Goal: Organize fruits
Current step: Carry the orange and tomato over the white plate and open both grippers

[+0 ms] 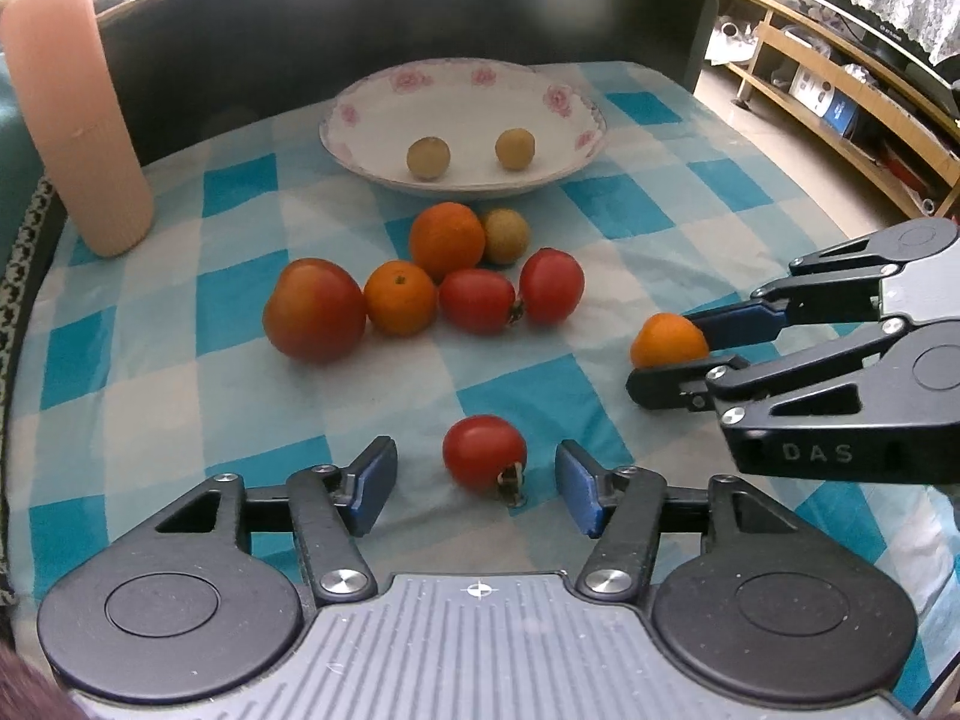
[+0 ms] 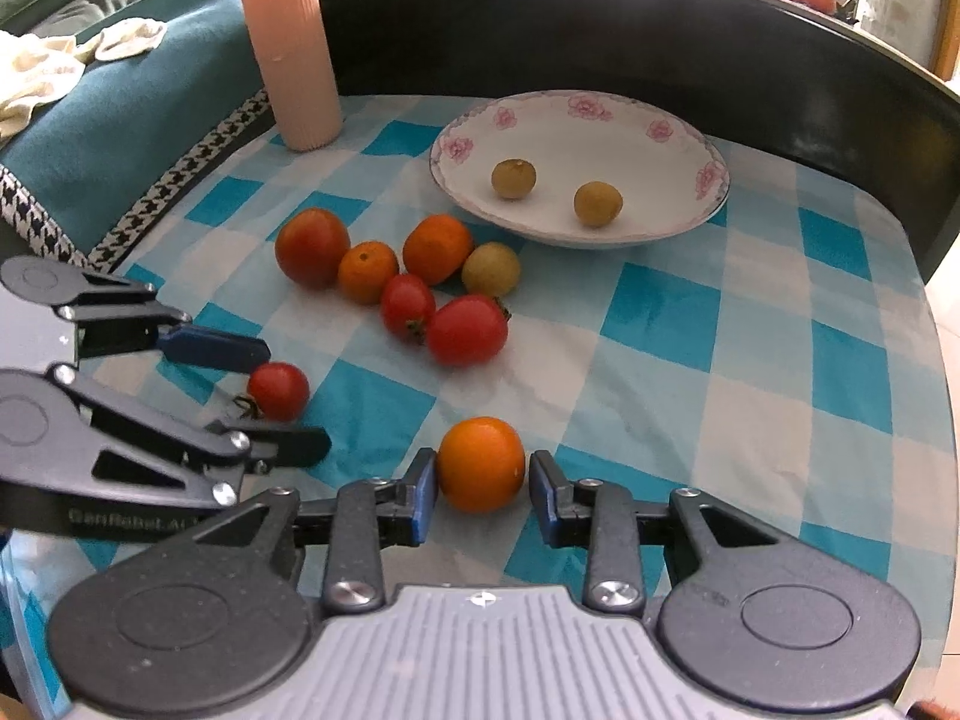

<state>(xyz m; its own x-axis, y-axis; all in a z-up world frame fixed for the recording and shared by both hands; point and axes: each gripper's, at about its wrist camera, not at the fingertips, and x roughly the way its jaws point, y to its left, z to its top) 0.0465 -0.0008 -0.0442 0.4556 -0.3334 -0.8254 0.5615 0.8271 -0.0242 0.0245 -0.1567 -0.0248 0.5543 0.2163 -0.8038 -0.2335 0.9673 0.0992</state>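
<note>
A flowered white plate (image 1: 576, 114) (image 2: 672, 228) at the back holds two tan longans (image 1: 428, 158) (image 2: 597, 203). In front of it lies a cluster of fruit: a big tomato (image 1: 315, 309), two oranges (image 1: 447, 240), a longan (image 1: 506, 235) and two small tomatoes (image 1: 477, 300). My left gripper (image 1: 477, 483) (image 2: 282, 387) is open around a lone small tomato (image 1: 483, 451) (image 2: 279, 390) on the cloth. My right gripper (image 2: 480, 483) (image 1: 678, 354) stands around a lone orange (image 2: 480, 463) (image 1: 668, 339), its pads at or just off the sides.
A blue and white checked cloth (image 1: 180, 408) covers the table. A tall pink ribbed cylinder (image 1: 78, 114) (image 2: 294, 48) stands at the back left. A dark raised rim (image 1: 420, 6) runs behind the plate. Wooden shelves (image 1: 840, 96) are at the right.
</note>
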